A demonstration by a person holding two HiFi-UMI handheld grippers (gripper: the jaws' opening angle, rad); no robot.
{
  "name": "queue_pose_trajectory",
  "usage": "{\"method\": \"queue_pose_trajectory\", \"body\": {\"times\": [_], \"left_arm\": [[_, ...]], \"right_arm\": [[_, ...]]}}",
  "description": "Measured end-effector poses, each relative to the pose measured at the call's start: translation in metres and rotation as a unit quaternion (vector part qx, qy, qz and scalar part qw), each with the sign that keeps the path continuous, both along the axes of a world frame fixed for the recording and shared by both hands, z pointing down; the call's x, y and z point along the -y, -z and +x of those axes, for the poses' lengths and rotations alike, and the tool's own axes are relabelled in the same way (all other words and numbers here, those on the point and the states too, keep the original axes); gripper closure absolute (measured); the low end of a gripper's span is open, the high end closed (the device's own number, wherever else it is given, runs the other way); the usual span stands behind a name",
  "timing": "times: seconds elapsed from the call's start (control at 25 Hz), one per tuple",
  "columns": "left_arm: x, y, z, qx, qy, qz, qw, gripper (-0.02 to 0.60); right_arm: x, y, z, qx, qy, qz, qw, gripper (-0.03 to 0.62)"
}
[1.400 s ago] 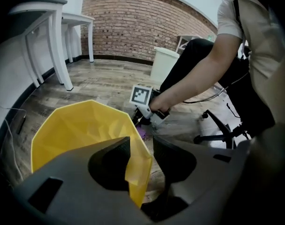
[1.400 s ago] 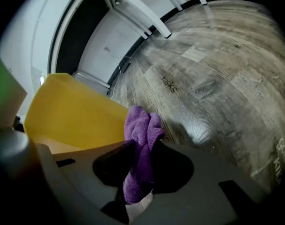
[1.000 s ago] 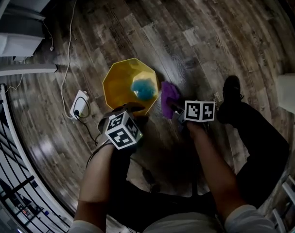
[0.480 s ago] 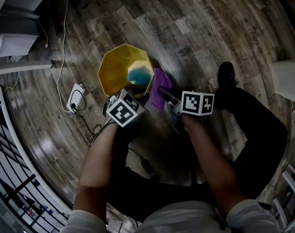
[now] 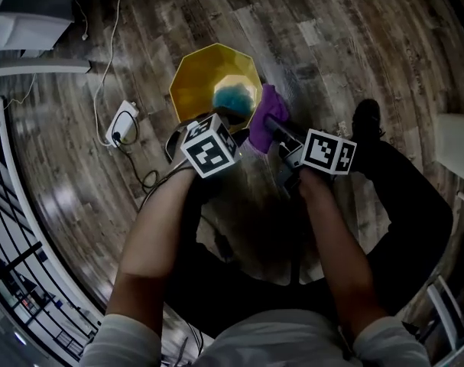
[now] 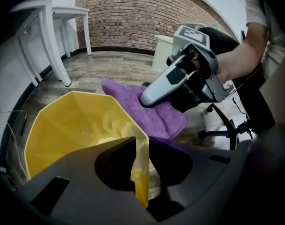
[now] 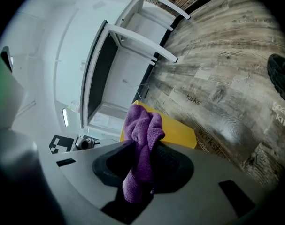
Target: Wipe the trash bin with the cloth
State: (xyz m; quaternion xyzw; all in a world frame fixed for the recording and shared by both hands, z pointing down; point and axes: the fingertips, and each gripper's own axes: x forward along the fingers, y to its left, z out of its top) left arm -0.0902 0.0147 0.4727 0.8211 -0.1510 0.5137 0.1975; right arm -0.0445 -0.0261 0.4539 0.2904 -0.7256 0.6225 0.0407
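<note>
**Close quarters at the bin's near rim**

The yellow faceted plastic trash bin (image 5: 195,86) stands on a wood-plank floor (image 5: 354,37) that lies open beyond it and to its far right. The left gripper (image 6: 141,146) clamps the near rim, and the right gripper (image 5: 271,127), pinching a purple cloth (image 5: 264,112), crowds just beside it. A white power strip (image 5: 123,127) blocks the left and a black shoe (image 5: 367,121) the right.

Left gripper (image 5: 219,125): centre of head view; left forearm (image 5: 151,239) bare, reaching up-frame. Fingers (image 6: 111,165) closed on trash bin (image 6: 72,125) wall, one each side of rim.
Right gripper (image 5: 276,128): just right of left one; right forearm (image 5: 331,243) bare. Fingers (image 7: 174,165) clamped on cloth (image 7: 141,125).
</note>
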Motion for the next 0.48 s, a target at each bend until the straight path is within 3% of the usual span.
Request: {"method": "queue_pose_trajectory", "body": {"times": [0.2,0.48], "left_arm": [[-0.002,-0.006,0.003,-0.014,0.005,-0.008,0.9999,0.519],[-0.003,-0.006,0.002,-0.031,0.013,-0.004,0.9994,0.526]], "right_arm": [[0.0,-0.012,-0.007,-0.01,0.0,-0.006,1.0,0.482],[0.006,-0.041,-0.011,-0.039,0.037,-0.003,0.999,0.482]]}}
